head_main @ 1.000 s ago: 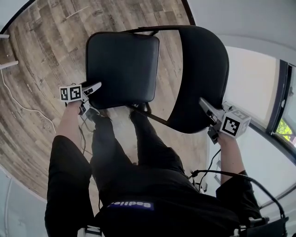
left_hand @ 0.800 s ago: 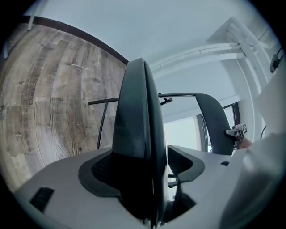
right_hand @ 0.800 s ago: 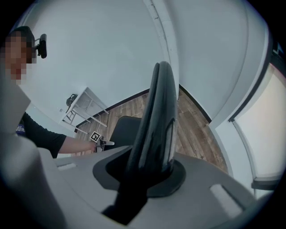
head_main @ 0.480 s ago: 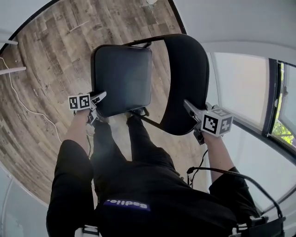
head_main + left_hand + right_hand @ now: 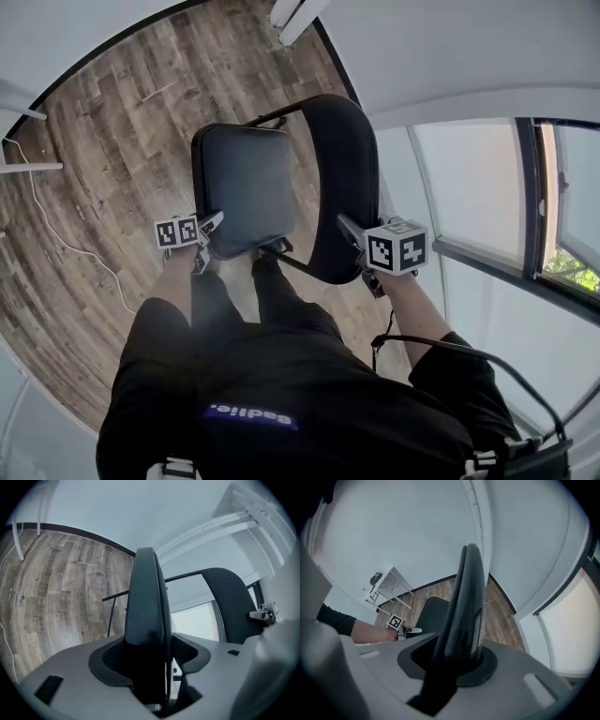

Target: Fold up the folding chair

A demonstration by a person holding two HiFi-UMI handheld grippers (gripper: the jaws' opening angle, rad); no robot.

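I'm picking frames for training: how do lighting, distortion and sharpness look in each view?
Head view: fisheye bends the wood floor into an arc, the window is washed out, edges stay sharp. Left gripper view: strong fisheye, dark corners, the close chair seat is a soft dark shape. Right gripper view: same distortion, a pale sheen on the backrest.

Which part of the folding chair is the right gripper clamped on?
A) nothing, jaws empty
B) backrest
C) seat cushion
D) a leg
B: in the right gripper view the edge of the backrest sits clamped between the jaws of the right gripper, and the head view shows that gripper on the backrest's near edge, apart from the seat.
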